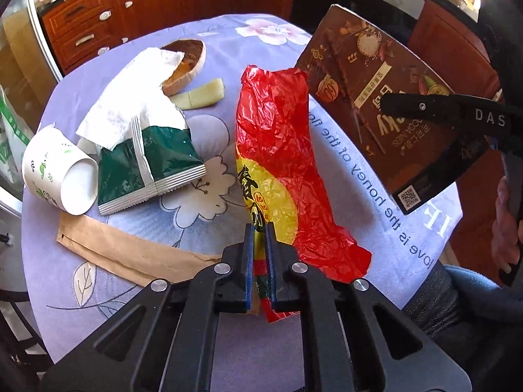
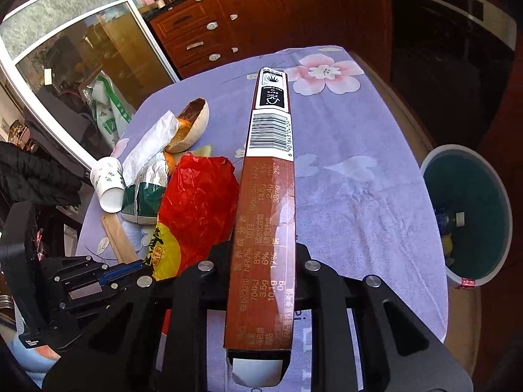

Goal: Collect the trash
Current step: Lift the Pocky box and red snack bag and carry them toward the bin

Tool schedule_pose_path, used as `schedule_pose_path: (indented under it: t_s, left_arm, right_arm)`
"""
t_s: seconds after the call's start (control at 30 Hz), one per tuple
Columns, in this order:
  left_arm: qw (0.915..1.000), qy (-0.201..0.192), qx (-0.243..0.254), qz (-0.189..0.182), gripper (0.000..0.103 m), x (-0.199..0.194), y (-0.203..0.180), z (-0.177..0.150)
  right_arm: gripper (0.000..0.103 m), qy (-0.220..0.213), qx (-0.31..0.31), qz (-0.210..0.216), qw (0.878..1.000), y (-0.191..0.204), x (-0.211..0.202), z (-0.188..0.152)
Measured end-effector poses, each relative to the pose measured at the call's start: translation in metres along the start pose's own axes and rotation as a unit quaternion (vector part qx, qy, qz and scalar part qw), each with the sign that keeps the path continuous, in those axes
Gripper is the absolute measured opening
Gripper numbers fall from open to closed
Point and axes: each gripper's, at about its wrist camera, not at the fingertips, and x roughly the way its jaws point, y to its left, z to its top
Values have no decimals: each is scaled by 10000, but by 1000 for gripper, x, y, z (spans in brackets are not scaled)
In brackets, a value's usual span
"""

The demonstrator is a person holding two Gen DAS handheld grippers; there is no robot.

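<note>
Right gripper [image 2: 261,254] fingers clamp the flat brown cardboard snack box [image 2: 268,176], long axis pointing away; round white bin [image 2: 434,160] sits right, off the worktop [image 2: 359,163]. Left gripper [image 1: 259,238] fingers pinch the crinkled red-and-yellow plastic bag [image 1: 278,150].

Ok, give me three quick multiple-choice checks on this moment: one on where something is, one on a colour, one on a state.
1. Where is the bin?
A. on the table
B. on the floor past the table's edge
C. under the cabinets

2. What colour is the plastic bag in the left gripper?
A. red and yellow
B. blue
C. white

3. How is the paper cup?
A. upright
B. crushed flat
C. tipped on its side

Key:
1 B: the bin stands below the edge of the table.
2 A: the left gripper pinches the red and yellow plastic bag.
3 C: the paper cup lies beside the green snack packet, round end facing the camera.
</note>
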Motion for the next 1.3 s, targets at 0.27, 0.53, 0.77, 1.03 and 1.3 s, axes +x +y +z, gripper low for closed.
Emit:
schedule_pose_path:
  t_s: [0.27,0.53,0.77,1.03,1.3]
  left_arm:
    - [9996,239,-61,-125,58,15,-4,-1]
    - [9991,260,292,-138,66,32,-43,18]
    - [9991,-214,357,83,3,20,-67,40]
    - [9952,-758,573,253,3,-19,-86,71]
    - [9894,-1007,1040,-75,3,-34,-139,119]
  right_arm:
    - [19,197,1,112,9997,-3,10,-8]
    - [19,247,39,199,9995,-8,12,-11]
    - [19,121,191,159,9996,-25,2,-10]
    - [18,-395,597,227,9972,-61,-36,3]
    - [18,-1117,1075,-159,9878,-127,-99,13]
